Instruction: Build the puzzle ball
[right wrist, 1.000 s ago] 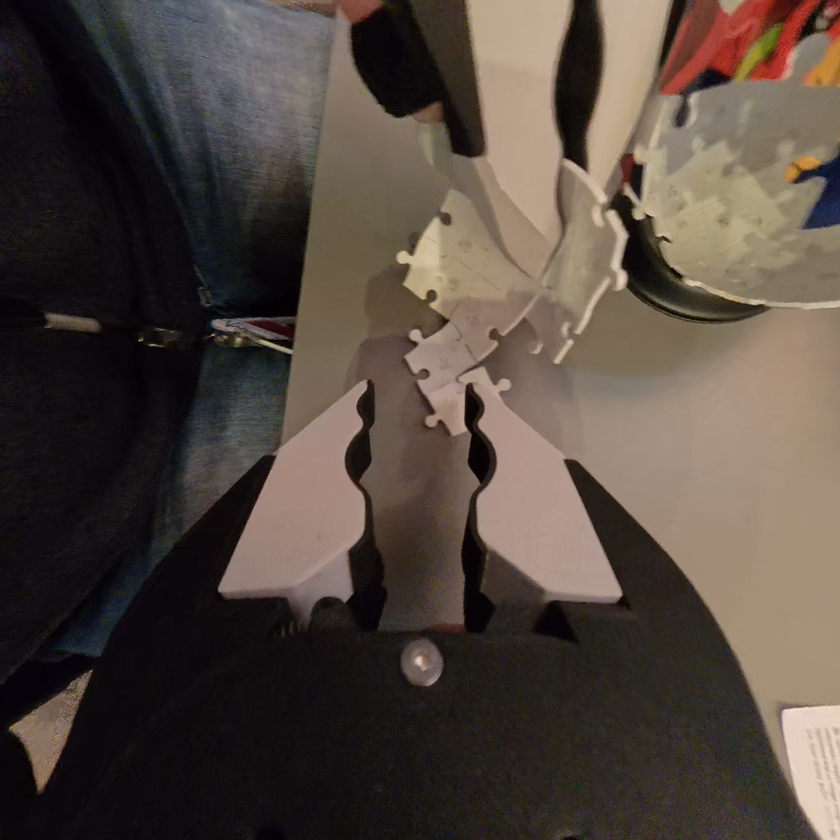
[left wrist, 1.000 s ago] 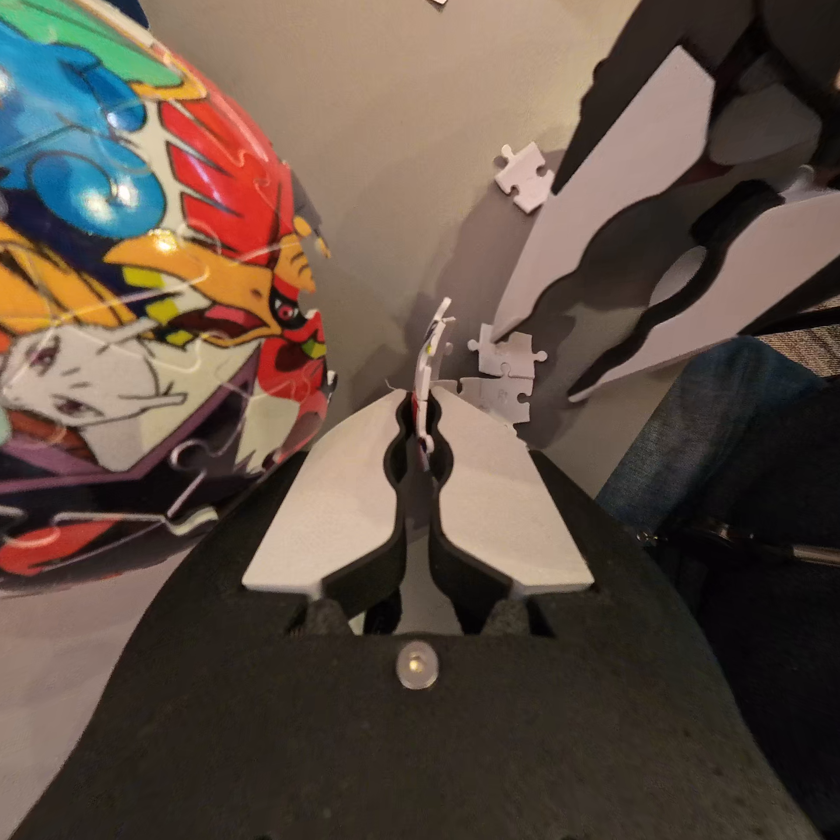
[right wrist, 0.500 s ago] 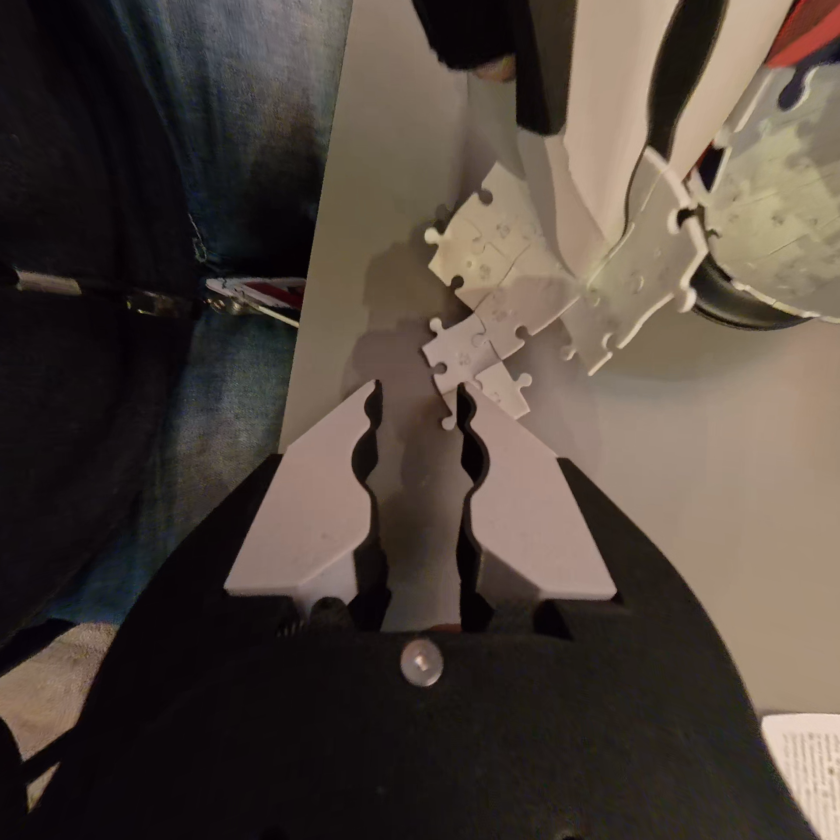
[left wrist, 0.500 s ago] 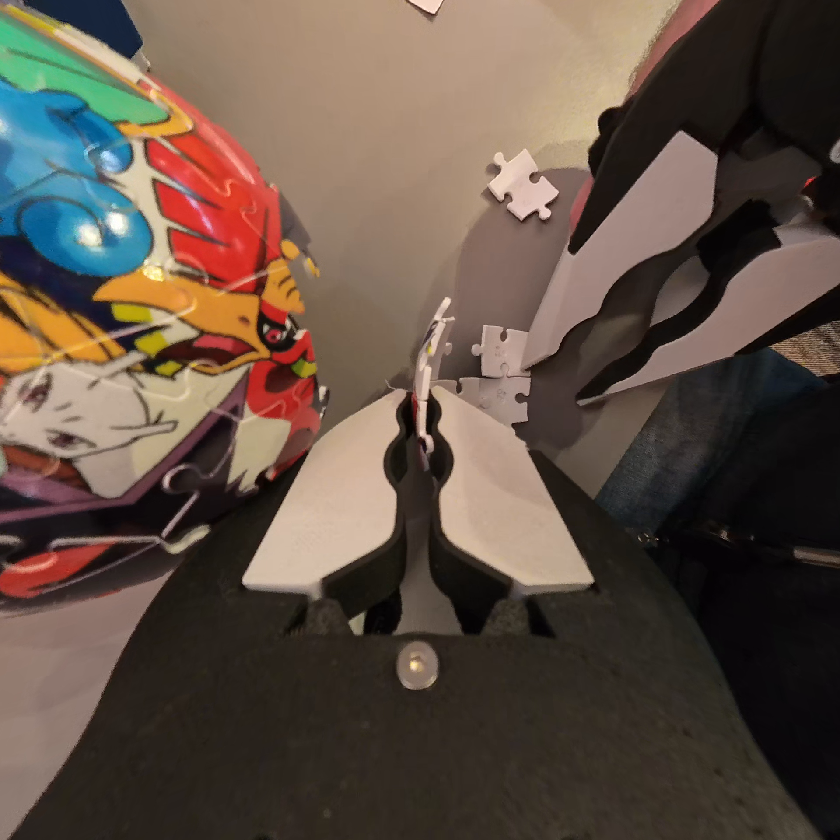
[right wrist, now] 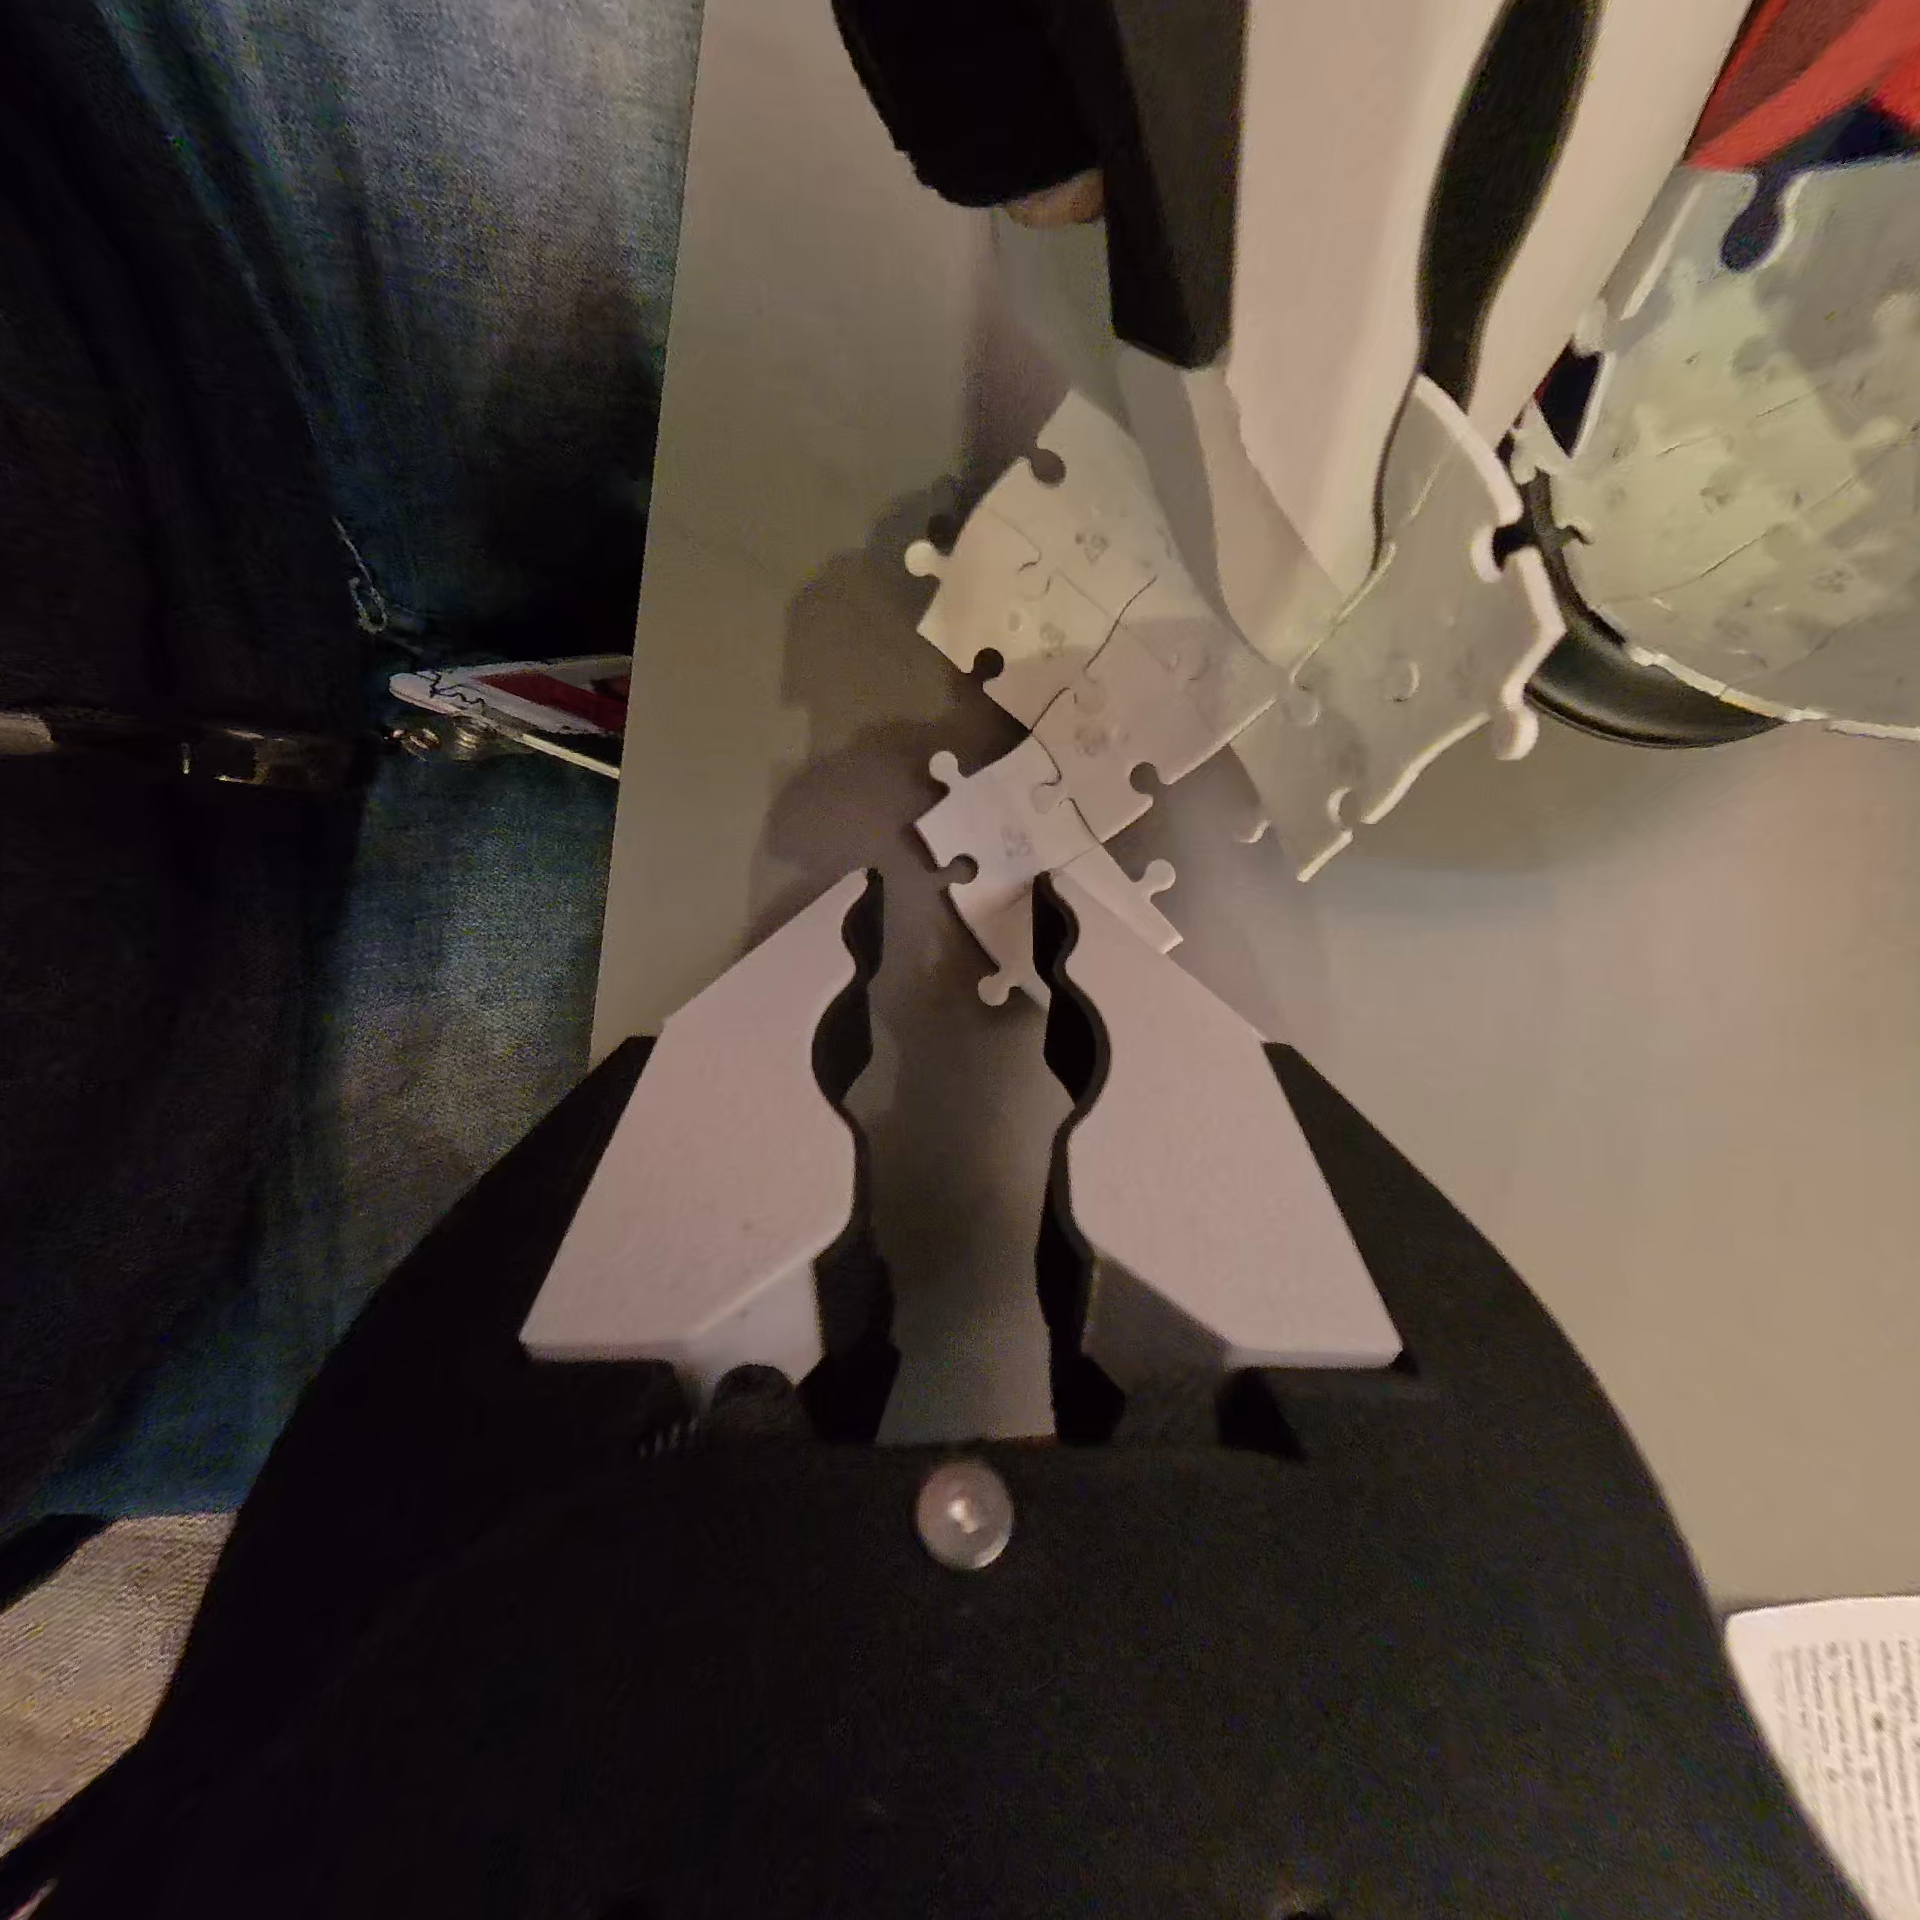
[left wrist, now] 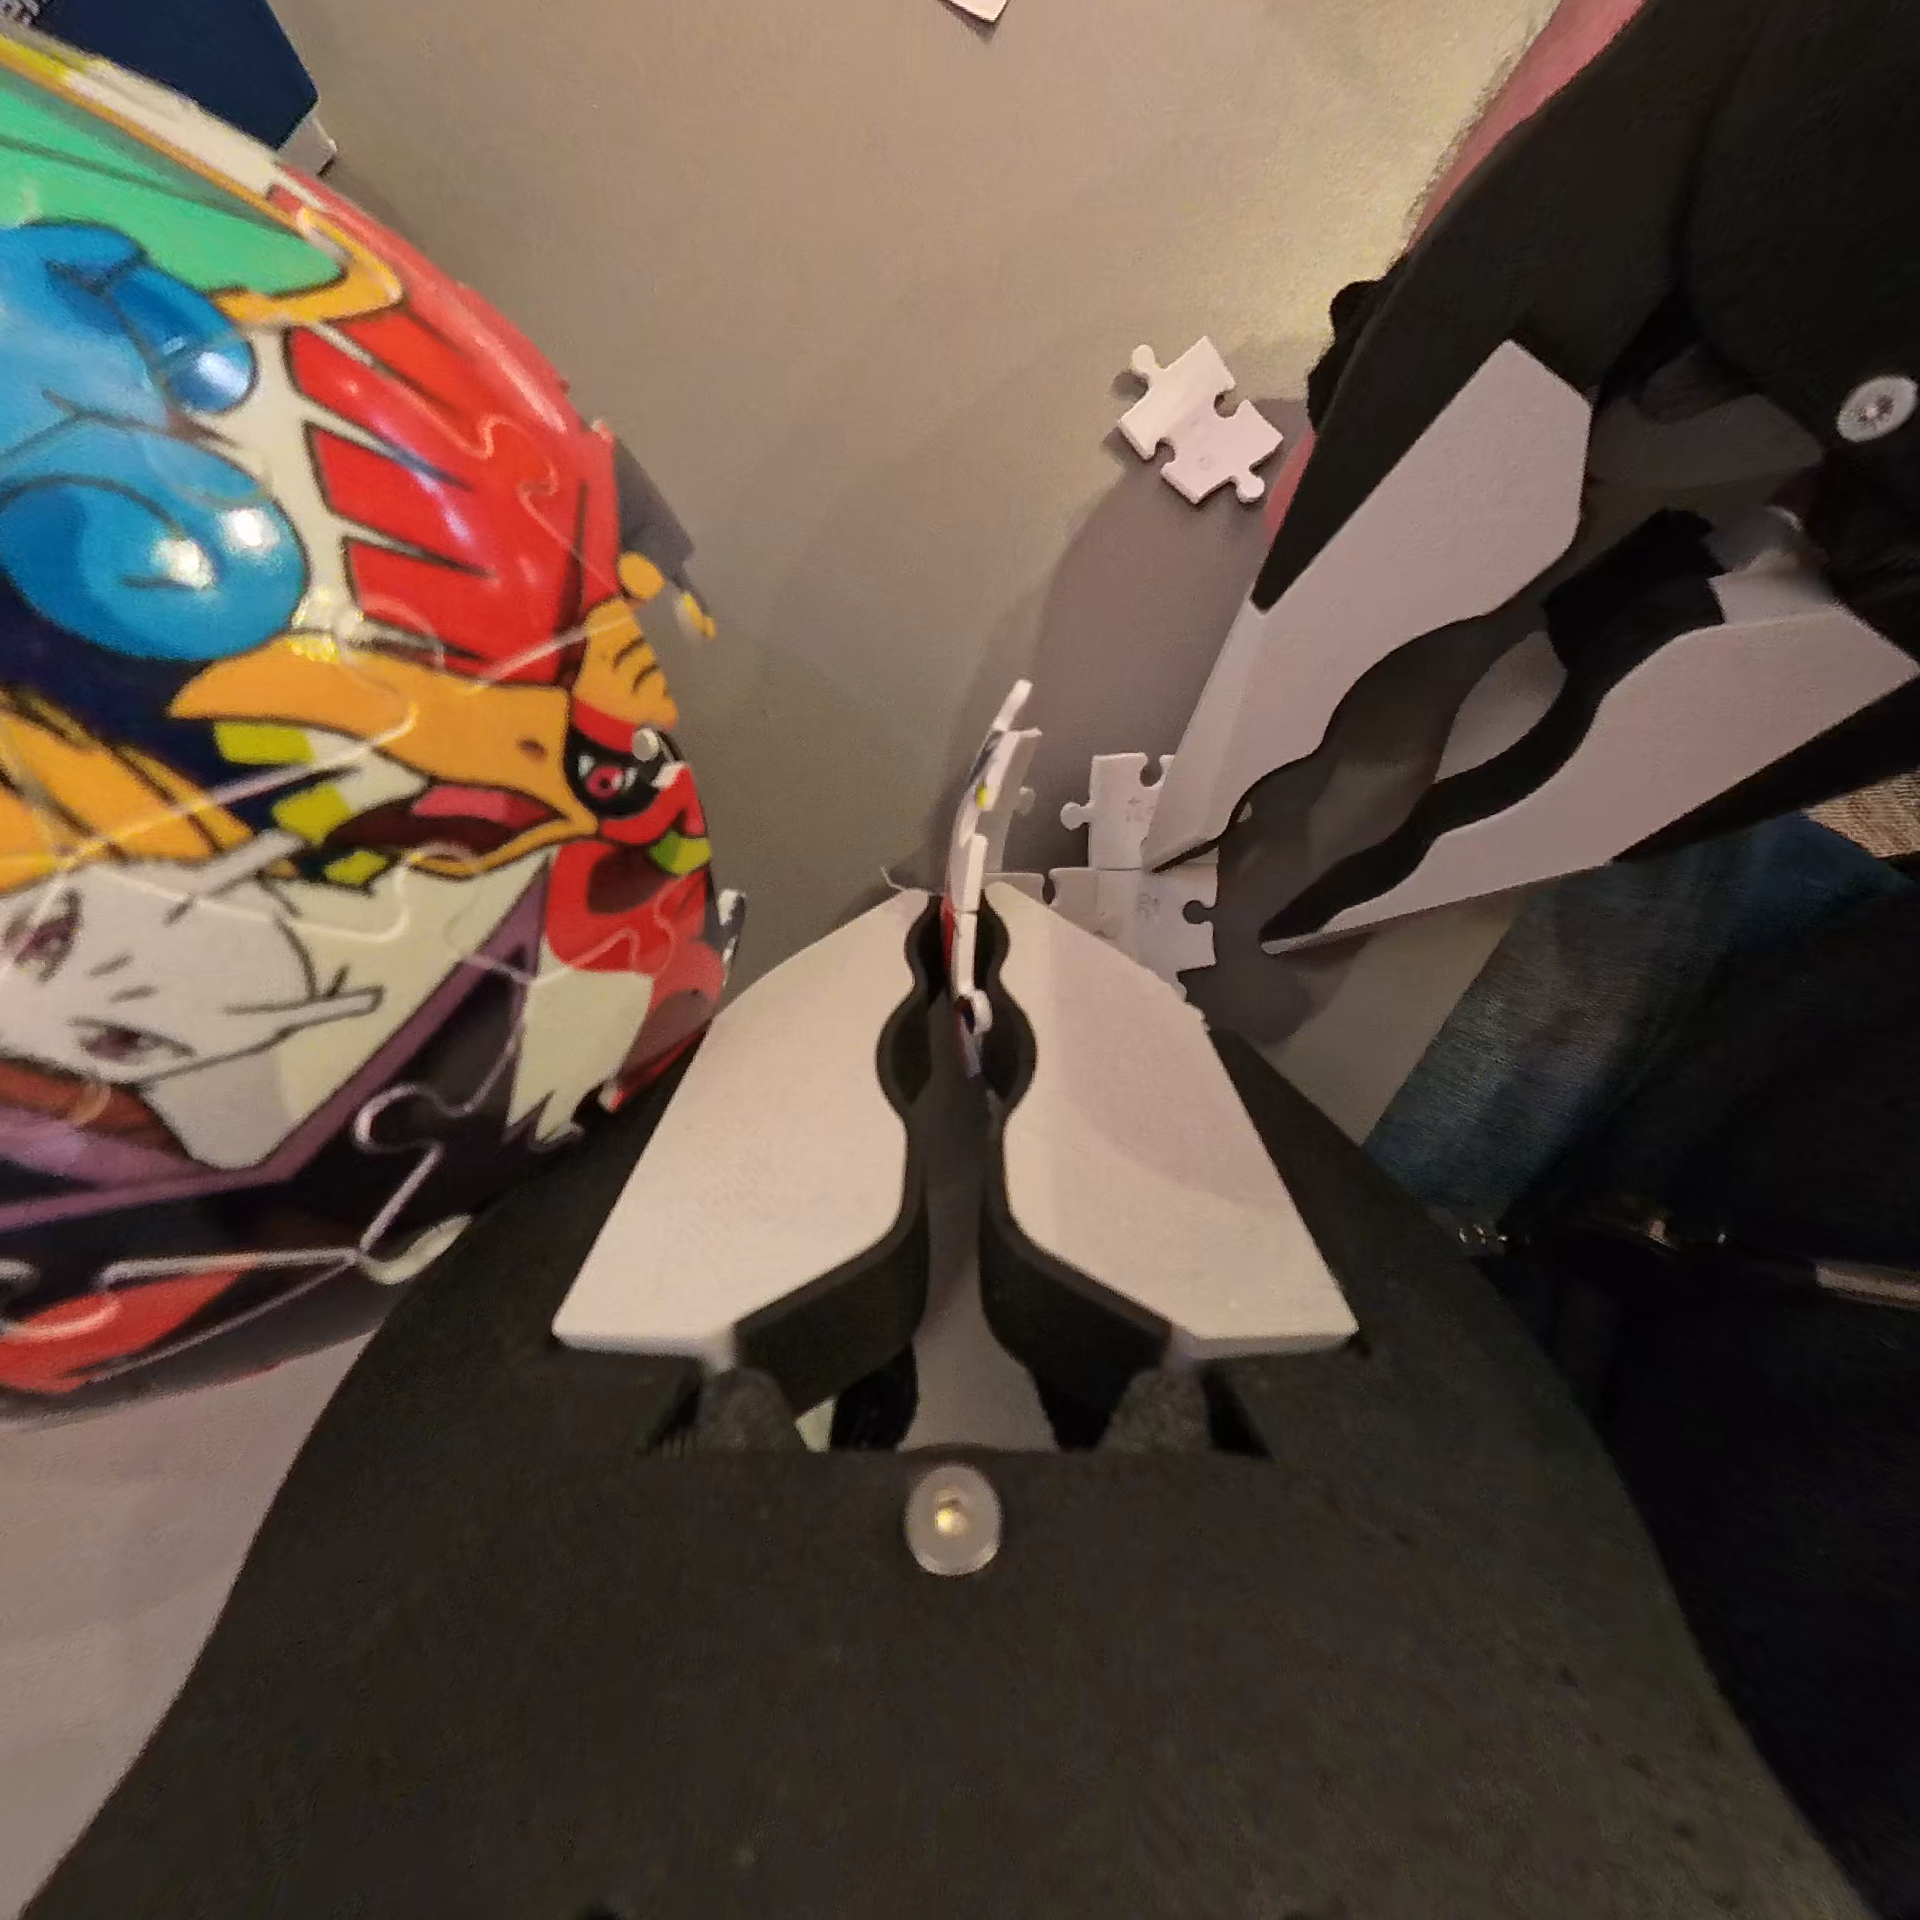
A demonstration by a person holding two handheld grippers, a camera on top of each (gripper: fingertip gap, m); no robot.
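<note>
The colourful puzzle ball (left wrist: 312,779) fills the left of the left wrist view. The right wrist view shows its grey inside (right wrist: 1766,520). My left gripper (left wrist: 961,914) is shut on a curved strip of joined pieces (left wrist: 982,821), seen edge-on. In the right wrist view that strip (right wrist: 1423,665) hangs next to the ball's open rim. My right gripper (right wrist: 954,883) is open, low over the table. Its right fingertip (right wrist: 1044,904) lies over white face-down pieces (right wrist: 997,831). It also shows in the left wrist view (left wrist: 1216,904).
The ball rests on a black ring stand (right wrist: 1621,707). One loose white piece (left wrist: 1200,421) lies farther back on the grey table (left wrist: 883,416). A printed sheet (right wrist: 1839,1725) lies at the lower right. A person's jeans (right wrist: 312,520) are past the table's edge.
My right gripper has moved forward and down to the face-down pieces, still open. My left gripper stays shut on the strip, which now sits closer to the ball's rim.
</note>
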